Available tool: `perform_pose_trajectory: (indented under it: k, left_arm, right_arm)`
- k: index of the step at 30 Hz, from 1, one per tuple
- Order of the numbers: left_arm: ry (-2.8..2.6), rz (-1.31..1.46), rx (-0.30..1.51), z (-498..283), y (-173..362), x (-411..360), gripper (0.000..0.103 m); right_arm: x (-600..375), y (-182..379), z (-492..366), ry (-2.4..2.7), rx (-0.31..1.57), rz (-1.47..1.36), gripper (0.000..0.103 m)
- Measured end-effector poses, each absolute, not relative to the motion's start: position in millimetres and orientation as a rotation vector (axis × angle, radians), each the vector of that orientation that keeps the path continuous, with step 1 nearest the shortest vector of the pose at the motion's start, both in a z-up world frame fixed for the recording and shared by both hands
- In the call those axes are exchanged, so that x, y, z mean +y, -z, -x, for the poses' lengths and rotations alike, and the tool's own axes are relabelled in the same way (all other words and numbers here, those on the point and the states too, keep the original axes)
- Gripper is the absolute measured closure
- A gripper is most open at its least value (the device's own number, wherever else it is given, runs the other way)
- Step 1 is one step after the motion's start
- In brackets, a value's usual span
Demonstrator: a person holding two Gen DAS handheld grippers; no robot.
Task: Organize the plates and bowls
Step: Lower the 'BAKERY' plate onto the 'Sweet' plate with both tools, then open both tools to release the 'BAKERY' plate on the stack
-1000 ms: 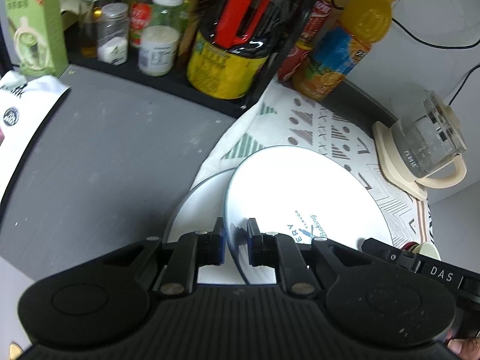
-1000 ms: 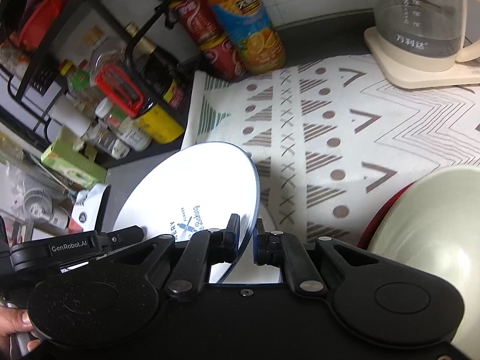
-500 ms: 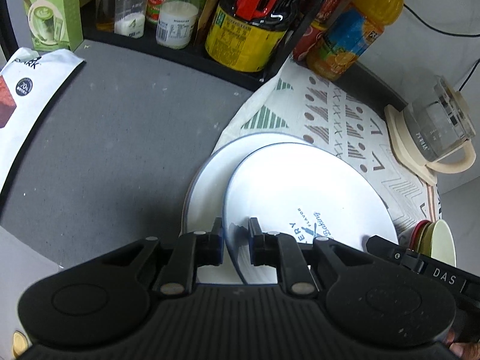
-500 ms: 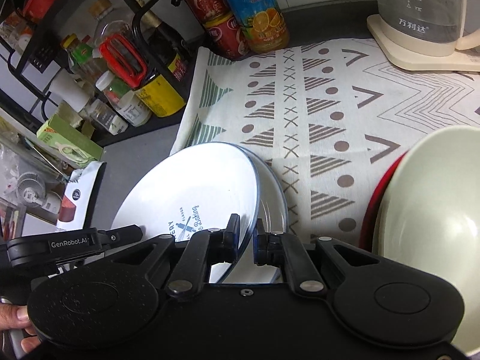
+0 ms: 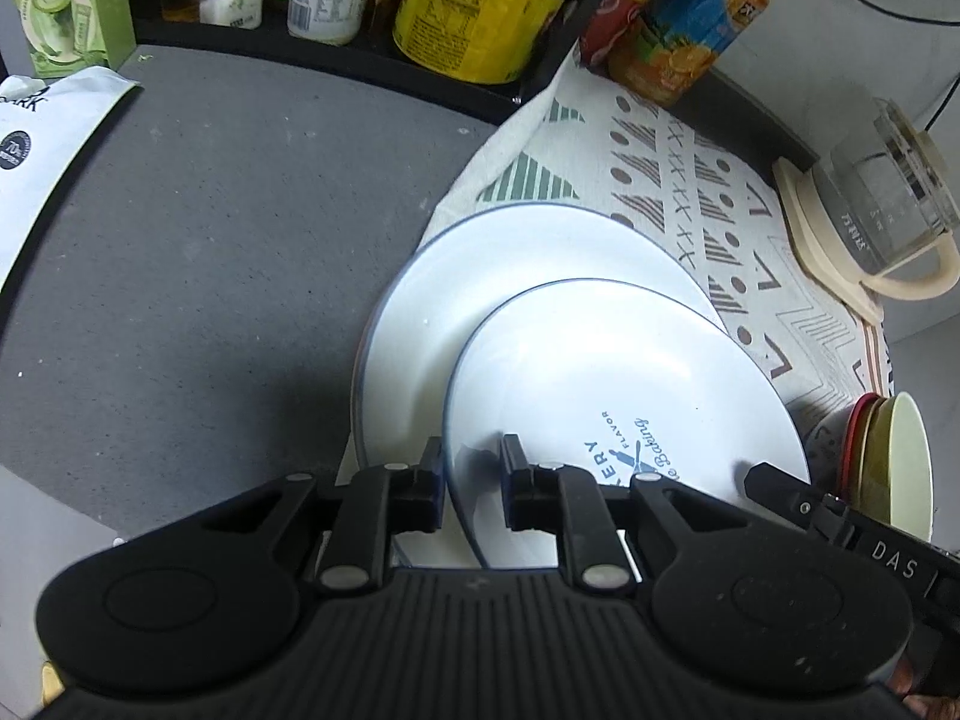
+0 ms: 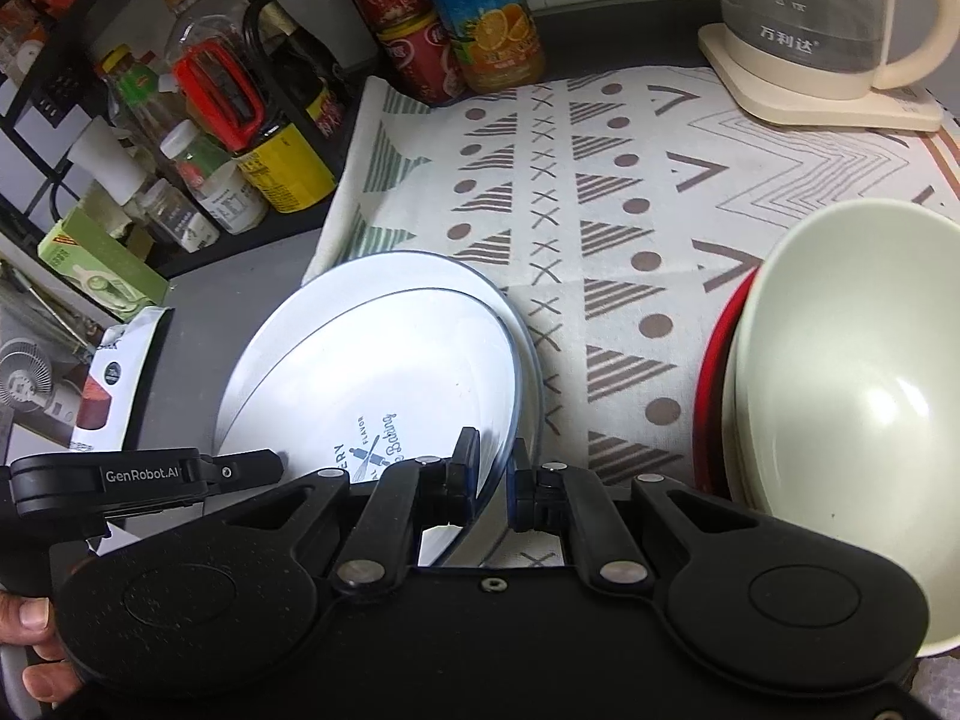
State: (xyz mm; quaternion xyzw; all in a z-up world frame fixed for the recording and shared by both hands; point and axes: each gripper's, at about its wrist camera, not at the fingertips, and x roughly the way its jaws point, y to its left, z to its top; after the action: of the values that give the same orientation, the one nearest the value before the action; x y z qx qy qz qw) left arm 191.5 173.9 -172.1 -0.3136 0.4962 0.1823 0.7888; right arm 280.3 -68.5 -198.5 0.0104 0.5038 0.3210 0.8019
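Printed plate (image 5: 600, 372) at lower centre, tilted over larger plate (image 5: 480, 276) lying across patterned cloth (image 5: 690, 180) edge and grey surface (image 5: 210, 210). Right gripper (image 6: 493, 450) jaws nearly closed, pinching printed plate's rim. Left gripper (image 5: 471, 450) jaws narrow, astride opposite rim; pressing or loose, cannot tell. Stacked bowls (image 6: 840, 390) at right edge, on cloth.

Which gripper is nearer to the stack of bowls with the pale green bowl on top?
Right. The right gripper, at the printed plate's rim, has the bowl stack just beside it. The left gripper straddles the plate's opposite rim, with the plate between it and the stack.
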Motion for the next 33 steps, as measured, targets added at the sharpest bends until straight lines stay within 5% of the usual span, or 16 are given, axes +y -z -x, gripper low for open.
perform_pose_trajectory:
  k: [16, 26, 33]
  left_arm:
    - [-0.356, 0.594, 1.117, -210, 175, 172, 0.084]
    - [-0.391, 0.536, 0.994, -196, 146, 171, 0.044]
    - [-0.431, 0.534, 1.034, -197, 159, 173, 0.039]
  right_arm:
    - [-63, 199, -279, -0.621, 1.025, 0.020, 0.095]
    - [-60, 196, -277, -0.628, 1.003, 0.046, 0.095]
    - [-59, 201, -276, -0.610, 1.007, 0.085, 0.092]
